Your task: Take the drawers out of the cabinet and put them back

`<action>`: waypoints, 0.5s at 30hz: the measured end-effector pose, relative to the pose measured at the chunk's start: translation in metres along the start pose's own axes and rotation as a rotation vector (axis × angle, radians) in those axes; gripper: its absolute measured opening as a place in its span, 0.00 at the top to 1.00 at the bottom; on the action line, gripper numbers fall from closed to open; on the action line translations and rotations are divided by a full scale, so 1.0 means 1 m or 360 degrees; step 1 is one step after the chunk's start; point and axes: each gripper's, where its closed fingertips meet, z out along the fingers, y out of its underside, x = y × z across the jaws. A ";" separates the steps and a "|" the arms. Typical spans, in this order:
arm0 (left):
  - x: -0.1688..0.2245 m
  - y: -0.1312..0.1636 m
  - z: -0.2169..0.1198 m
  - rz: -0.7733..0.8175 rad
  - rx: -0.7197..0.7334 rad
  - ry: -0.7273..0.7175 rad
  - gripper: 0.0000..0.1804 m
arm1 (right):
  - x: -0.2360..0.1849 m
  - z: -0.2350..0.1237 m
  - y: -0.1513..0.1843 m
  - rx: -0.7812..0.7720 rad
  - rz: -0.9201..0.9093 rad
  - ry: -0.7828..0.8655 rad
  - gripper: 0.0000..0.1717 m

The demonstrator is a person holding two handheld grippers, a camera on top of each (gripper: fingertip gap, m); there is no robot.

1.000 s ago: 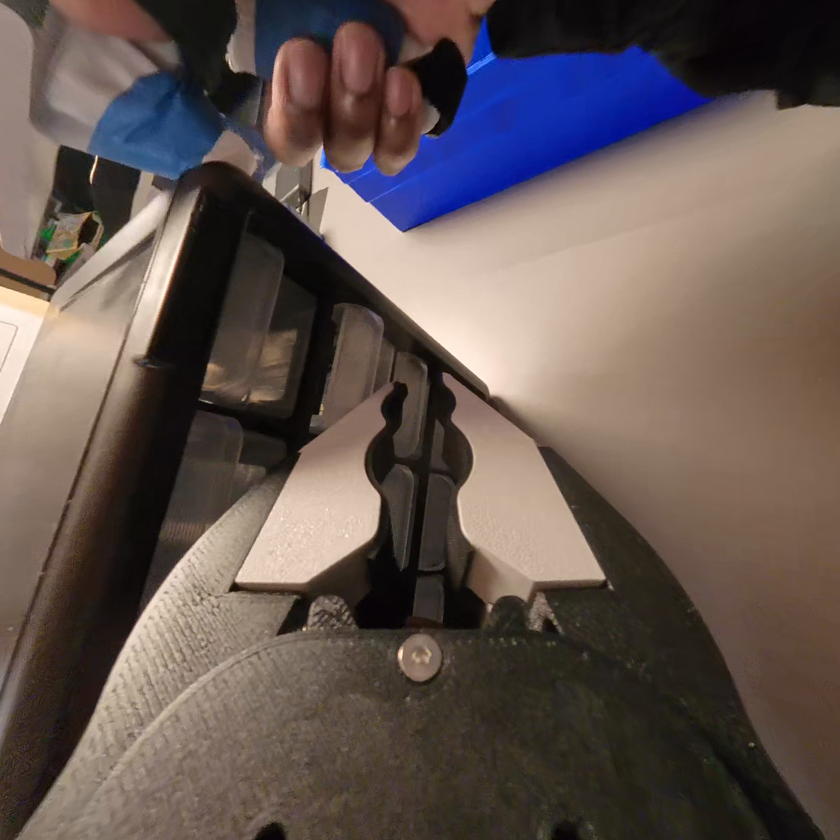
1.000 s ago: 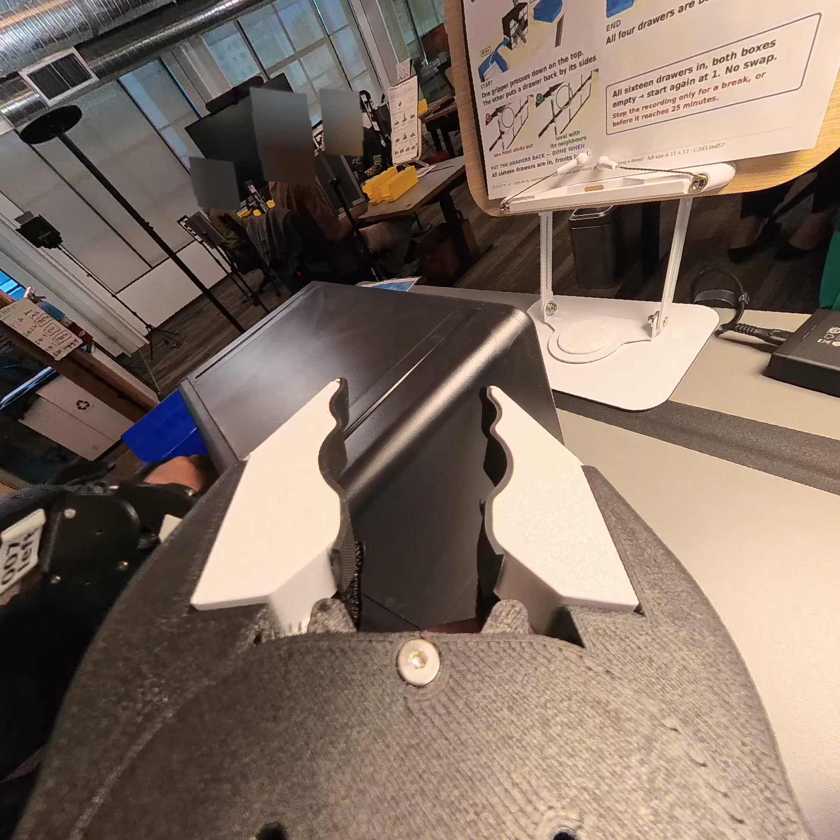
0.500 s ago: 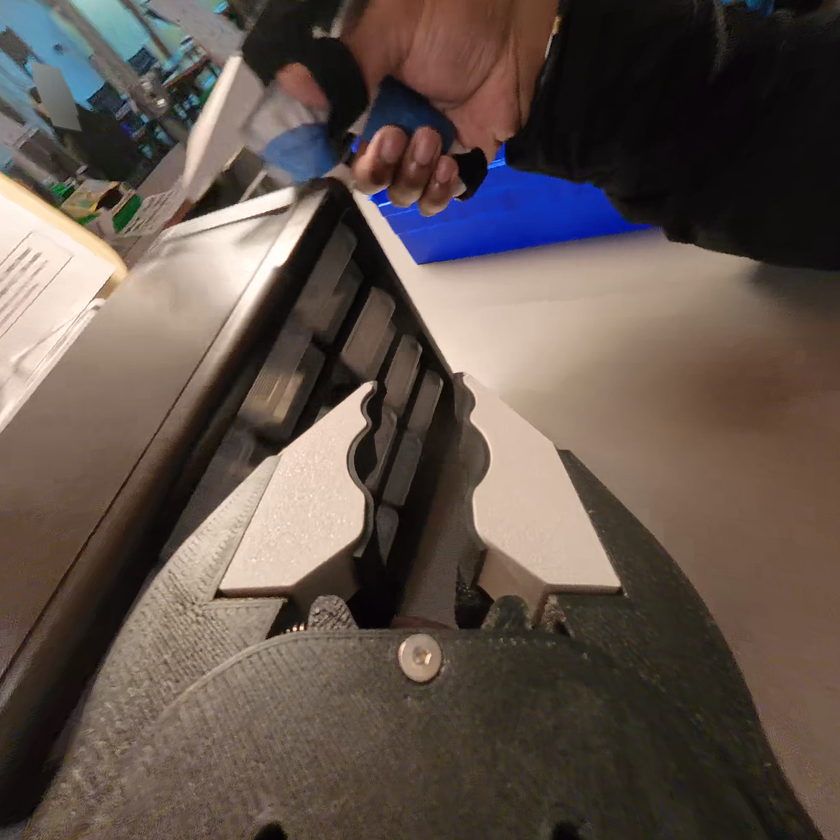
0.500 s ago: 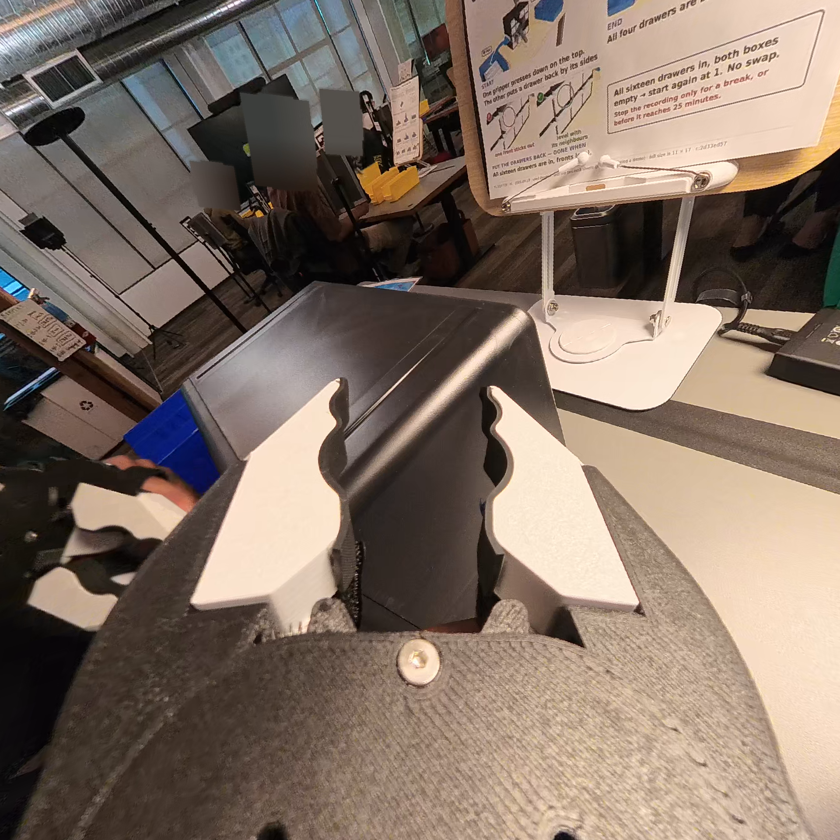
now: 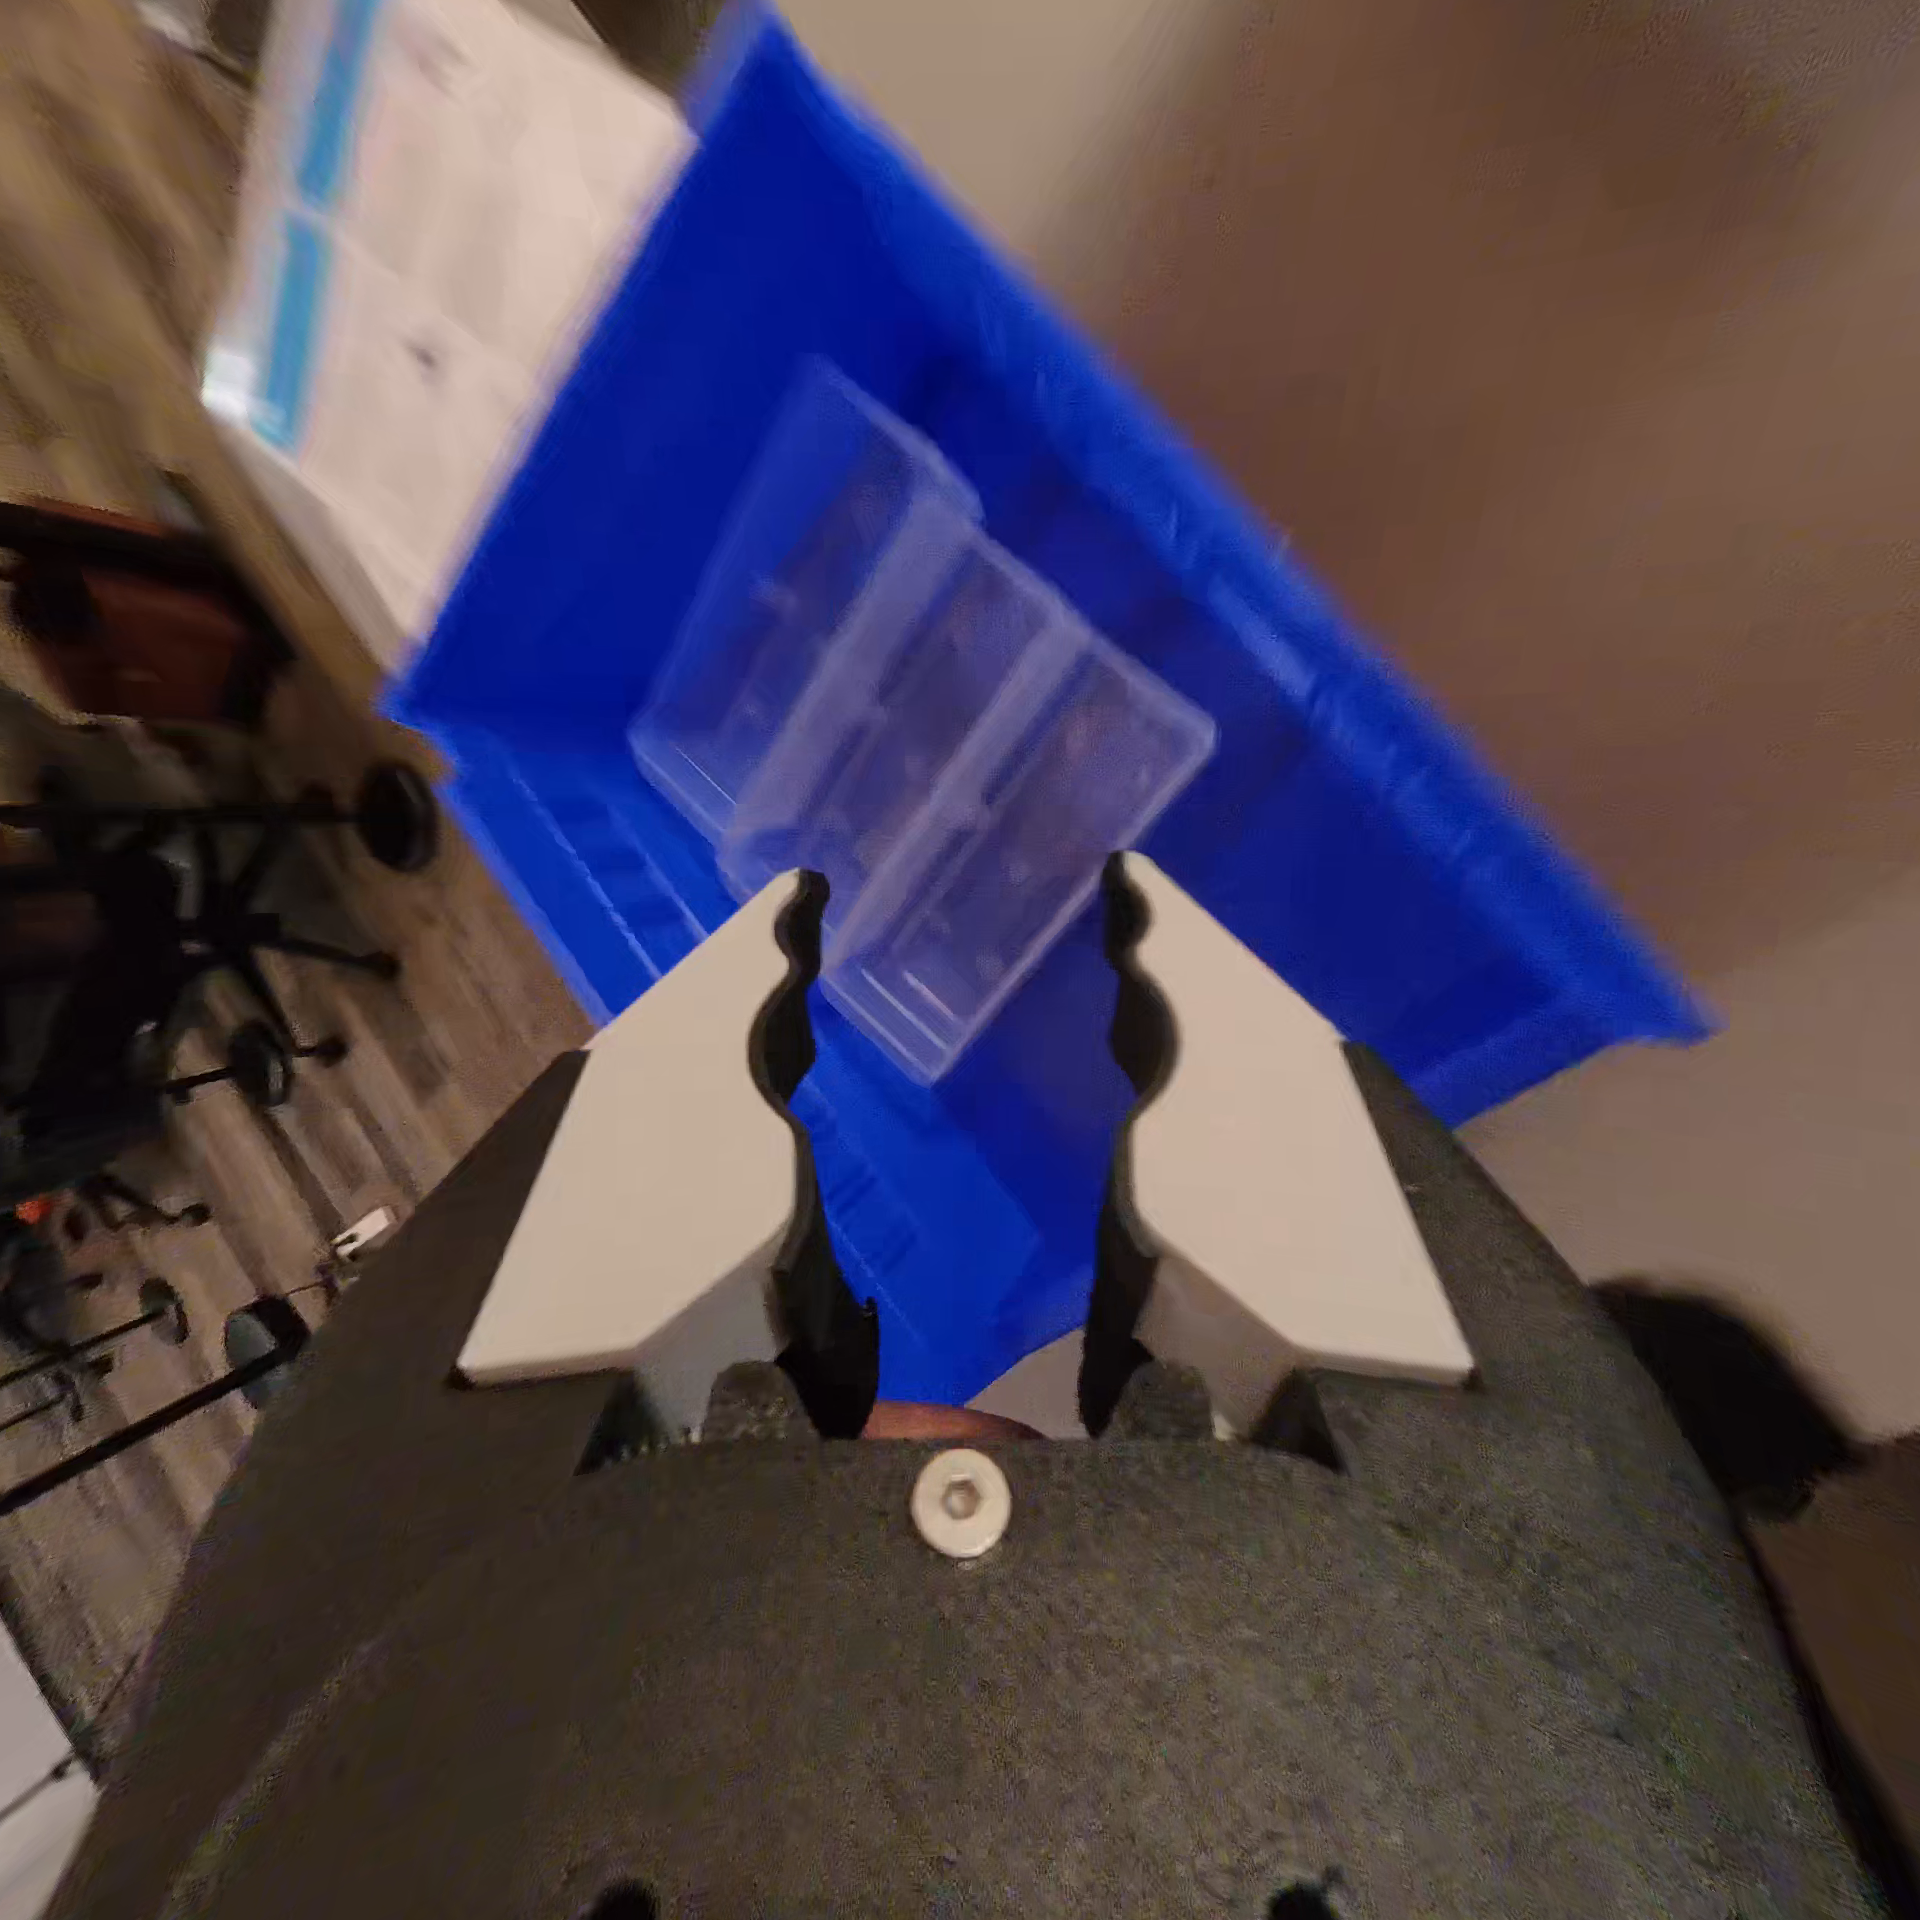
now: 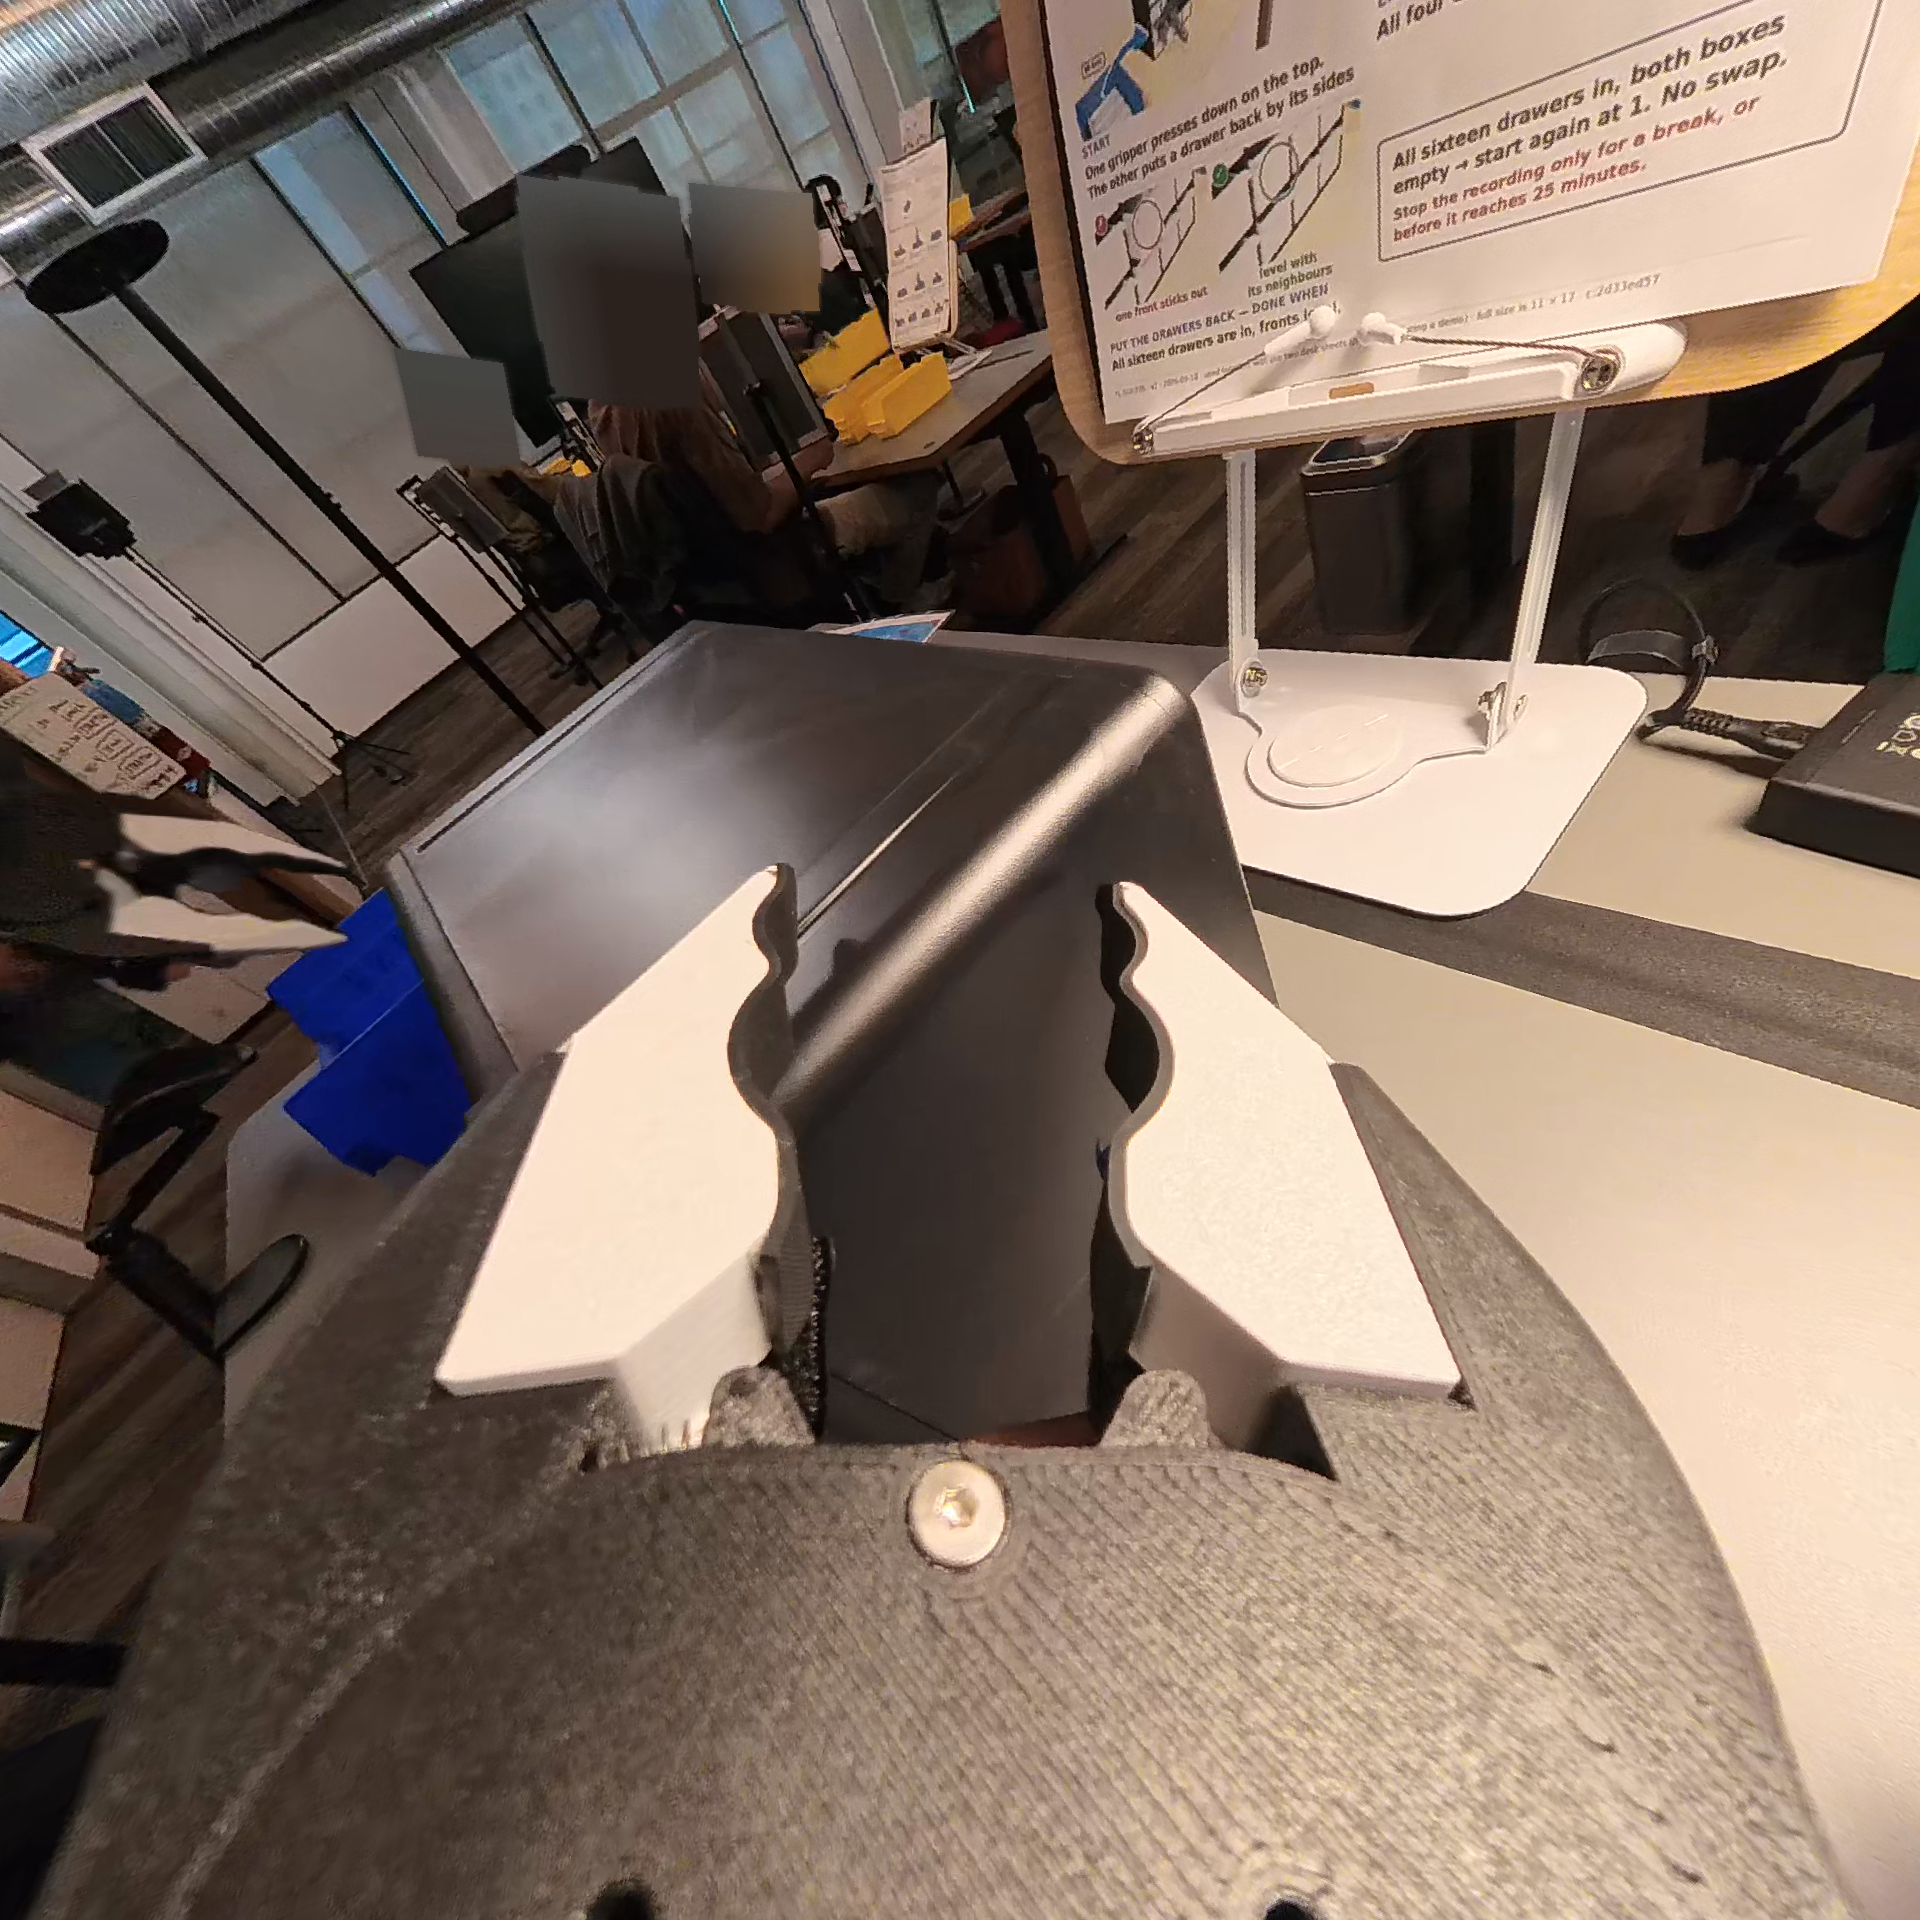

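We see printed instruction sheet (image 6: 1455,156) on white stand (image 6: 1434,769), beyond right fingers (image 6: 1226,1091), up and right. Small hand-lettered card (image 6: 94,743) far left. Gold marks on black box (image 6: 1860,769), far right.

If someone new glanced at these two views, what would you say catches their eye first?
Probably the bright blue plastic bin filling the left wrist view, with clear plastic drawers lying inside it beyond the open left gripper. In the right wrist view, the black cabinet sits under the open right gripper.
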 end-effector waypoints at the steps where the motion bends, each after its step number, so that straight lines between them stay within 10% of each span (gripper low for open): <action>1: 0.001 0.022 0.017 0.0043 -0.0075 0.0102 0.65 | 0.000 0.000 0.000 0.0000 -0.0001 0.0001 0.64; 7: 0.020 0.086 0.075 0.0236 -0.0270 0.0359 0.56 | -0.004 -0.002 -0.002 0.0004 -0.0026 -0.0002 0.65; 15: 0.016 0.105 0.099 0.0401 -0.0404 0.0234 0.95 | -0.008 -0.004 -0.005 0.0014 -0.0038 -0.0010 0.65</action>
